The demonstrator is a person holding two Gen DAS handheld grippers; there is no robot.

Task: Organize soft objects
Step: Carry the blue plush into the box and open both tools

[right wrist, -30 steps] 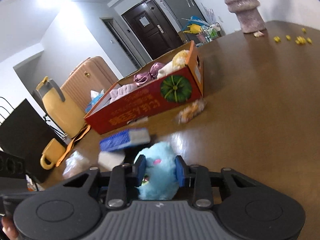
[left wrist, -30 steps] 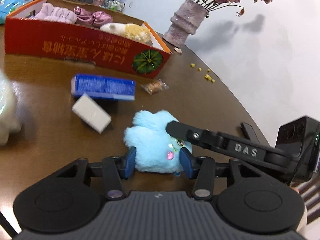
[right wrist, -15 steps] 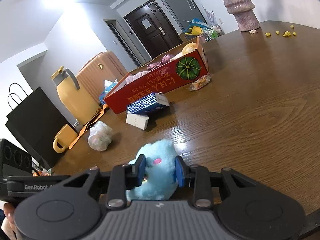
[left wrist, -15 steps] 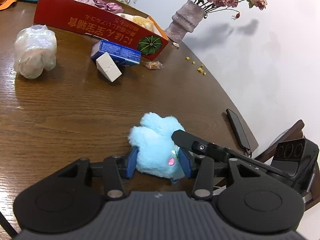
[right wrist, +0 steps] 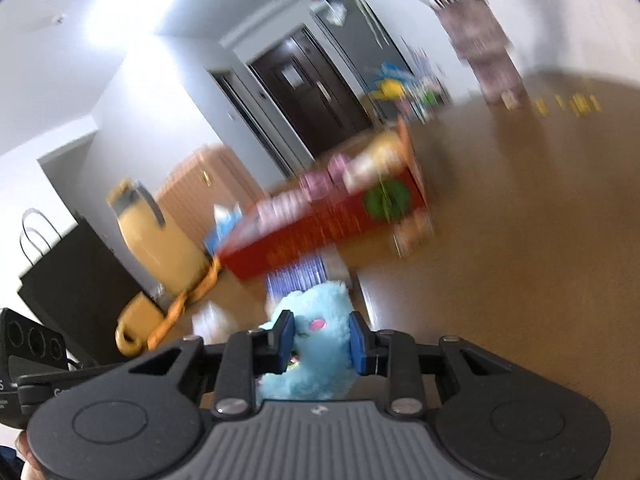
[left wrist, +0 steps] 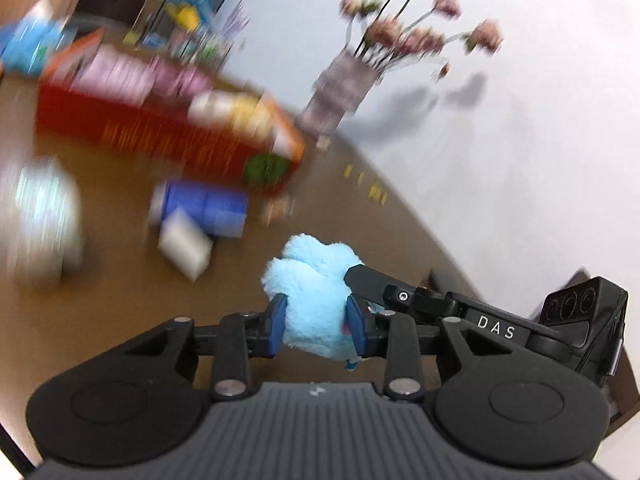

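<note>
A fluffy light-blue plush toy [left wrist: 314, 280] is held above the brown table [left wrist: 100, 300] by both grippers at once. My left gripper [left wrist: 316, 322] has its blue pads pressed into the toy's sides, and its jaws are closing further on it. From the right, a black finger [left wrist: 384, 286] of my right gripper reaches onto the toy. In the right wrist view the plush toy [right wrist: 320, 312] sits squeezed between the pads of my right gripper [right wrist: 322, 338]. Beyond stands the red cardboard box [left wrist: 140, 136], blurred, with pink, white and yellow soft things inside.
Between the toy and the red box [right wrist: 320, 224] lie a blue carton [left wrist: 208, 208], a white block [left wrist: 184, 244] and a small snack wrapper [left wrist: 276, 208]. A plastic-wrapped bundle [left wrist: 40, 216] lies at the left. A vase of flowers [left wrist: 340, 88] stands behind the box. A yellow jug [right wrist: 156, 240] and black bag [right wrist: 68, 280] stand at the table's far side.
Both grippers have risen with the plush toy between them, and both views now blur. The left pads stand closer together on the toy. The red box looks nearer than half a second ago.
</note>
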